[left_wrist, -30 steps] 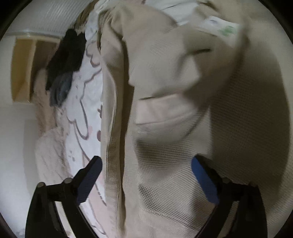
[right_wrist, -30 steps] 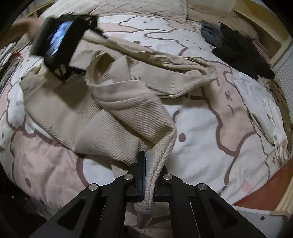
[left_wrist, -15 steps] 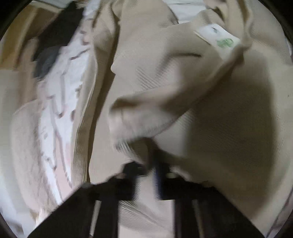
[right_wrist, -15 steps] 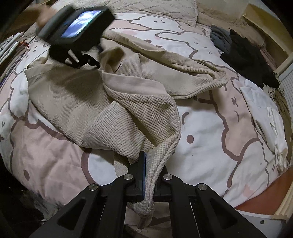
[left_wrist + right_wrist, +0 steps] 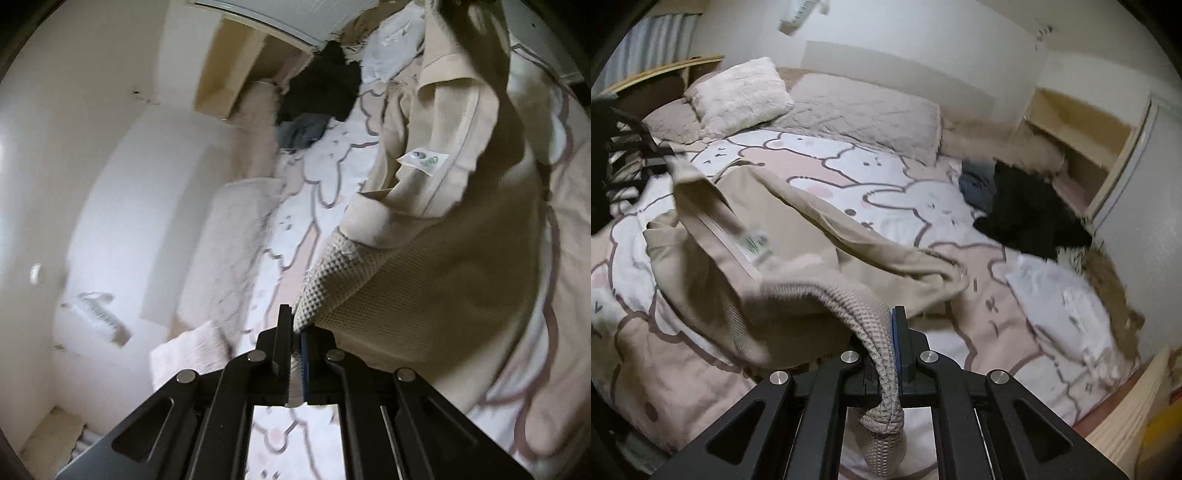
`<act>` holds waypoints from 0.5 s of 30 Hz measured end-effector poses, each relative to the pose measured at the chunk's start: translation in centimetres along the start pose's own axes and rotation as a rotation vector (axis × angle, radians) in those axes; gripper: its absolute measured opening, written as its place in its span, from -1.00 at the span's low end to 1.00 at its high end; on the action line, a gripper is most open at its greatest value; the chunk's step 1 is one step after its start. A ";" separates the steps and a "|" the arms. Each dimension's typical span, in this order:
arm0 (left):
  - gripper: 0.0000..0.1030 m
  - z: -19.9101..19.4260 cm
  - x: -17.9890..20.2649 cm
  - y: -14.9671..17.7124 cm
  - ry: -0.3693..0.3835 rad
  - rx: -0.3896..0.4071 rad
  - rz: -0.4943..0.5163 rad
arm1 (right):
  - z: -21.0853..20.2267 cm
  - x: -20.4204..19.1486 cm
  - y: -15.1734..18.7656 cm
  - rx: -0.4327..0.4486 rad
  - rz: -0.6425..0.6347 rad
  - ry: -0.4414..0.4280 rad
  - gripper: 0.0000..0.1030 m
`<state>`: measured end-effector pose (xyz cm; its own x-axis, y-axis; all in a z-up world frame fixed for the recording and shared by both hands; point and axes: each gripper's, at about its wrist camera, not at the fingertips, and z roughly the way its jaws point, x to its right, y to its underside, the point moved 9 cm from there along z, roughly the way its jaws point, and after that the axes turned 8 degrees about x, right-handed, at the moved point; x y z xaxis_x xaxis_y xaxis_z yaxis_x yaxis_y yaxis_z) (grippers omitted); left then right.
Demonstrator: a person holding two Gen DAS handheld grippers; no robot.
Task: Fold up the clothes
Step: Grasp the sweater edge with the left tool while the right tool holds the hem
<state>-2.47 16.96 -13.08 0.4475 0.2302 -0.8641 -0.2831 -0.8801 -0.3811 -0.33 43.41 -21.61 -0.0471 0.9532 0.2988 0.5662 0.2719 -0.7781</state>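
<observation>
garment: a beige waffle-knit top [image 5: 798, 229] hangs slack between the two claws, its middle sagging onto the cartoon-print bedspread [image 5: 923, 206].
left claw [image 5: 294, 328]: fingers together, clamped on a waffle edge of the top; the cloth runs away up and to the right of it, toward the collar and the white label [image 5: 424, 160].
right claw [image 5: 886, 332]: fingers together, clamped on a thick waffle edge that drapes over and down between the fingers; the cloth runs away to its upper left.
long axis: from the right claw across to the left claw, seen at the left edge of the right wrist view [image 5: 661, 160]; my reading is that drawing the two apart would stretch the top flat.
nearer hand: neither; each already holds one end.
change, left: a second ago its fingers stood wide apart over the top; now they pinch it and have lifted it.
change, right: same clamp as before, but raised, more of the pillows [image 5: 738, 96] and wall in view.
</observation>
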 end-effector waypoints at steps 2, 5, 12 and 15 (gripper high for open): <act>-0.91 -1.8 0.2 0.3 -0.031 0.016 0.022 | -0.7 -0.7 0.2 0.027 -0.026 0.005 -0.94; -0.91 -3.7 0.3 1.0 -0.055 0.011 0.004 | -2.1 -1.8 0.9 0.070 -0.078 0.034 -0.94; -0.91 -7.0 -7.5 0.1 -0.271 -0.001 -0.209 | -6.4 0.6 -2.7 0.200 -0.070 0.137 -0.94; -0.91 -10.8 -13.2 -1.0 -0.401 0.035 -0.330 | -9.9 2.1 -8.0 0.319 -0.086 0.182 -0.94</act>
<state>1.07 10.35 2.28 0.1597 0.6405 -0.7512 -0.2131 -0.7207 -0.6597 3.23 41.88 -9.32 0.0802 0.8938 0.4412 0.2806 0.4045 -0.8704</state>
